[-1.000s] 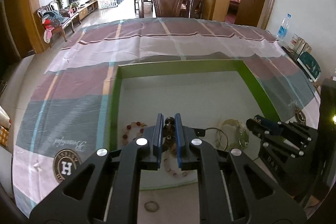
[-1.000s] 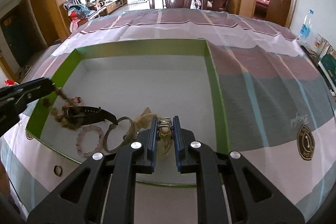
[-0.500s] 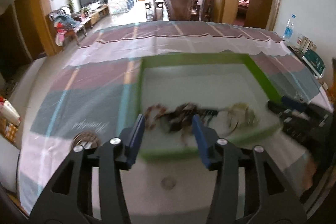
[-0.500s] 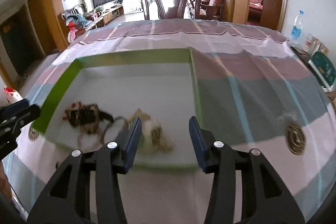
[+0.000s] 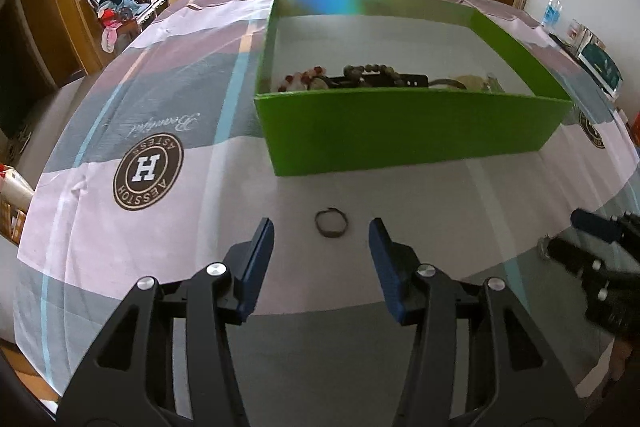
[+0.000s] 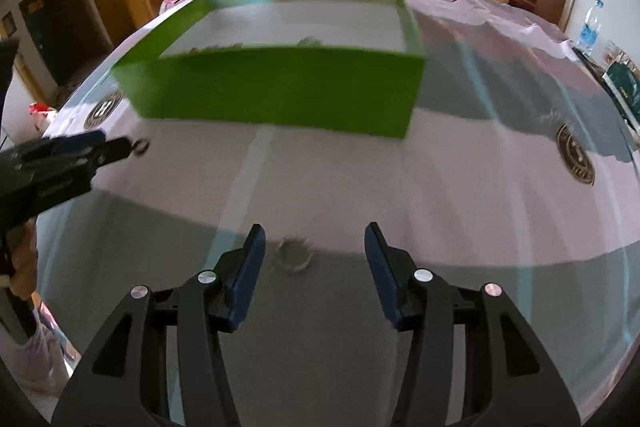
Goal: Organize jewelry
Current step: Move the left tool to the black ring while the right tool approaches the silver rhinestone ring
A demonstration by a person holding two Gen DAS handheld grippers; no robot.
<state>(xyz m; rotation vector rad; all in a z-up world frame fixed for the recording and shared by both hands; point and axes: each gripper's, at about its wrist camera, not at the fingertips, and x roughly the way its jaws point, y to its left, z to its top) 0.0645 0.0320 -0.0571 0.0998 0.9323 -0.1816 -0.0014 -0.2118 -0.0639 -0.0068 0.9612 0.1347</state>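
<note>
My left gripper [image 5: 322, 239] has its 2 blue fingers apart with nothing gripped; the small dark ring [image 5: 331, 223] lies flat on the tablecloth [image 5: 160, 247] just ahead, in line with the gap and clear of both pads. My right gripper [image 6: 314, 241] is opening, nothing pressed between its fingers; a blurred little piece [image 6: 295, 254], maybe a brooch or bracelet, lies on the cloth inside the gap, nearer the left finger. The green box [image 5: 404, 131] stands beyond both grippers, with beads [image 5: 370, 70], a red bracelet [image 5: 304, 77] and a dark strap [image 5: 400, 81] lying behind its near wall.
</note>
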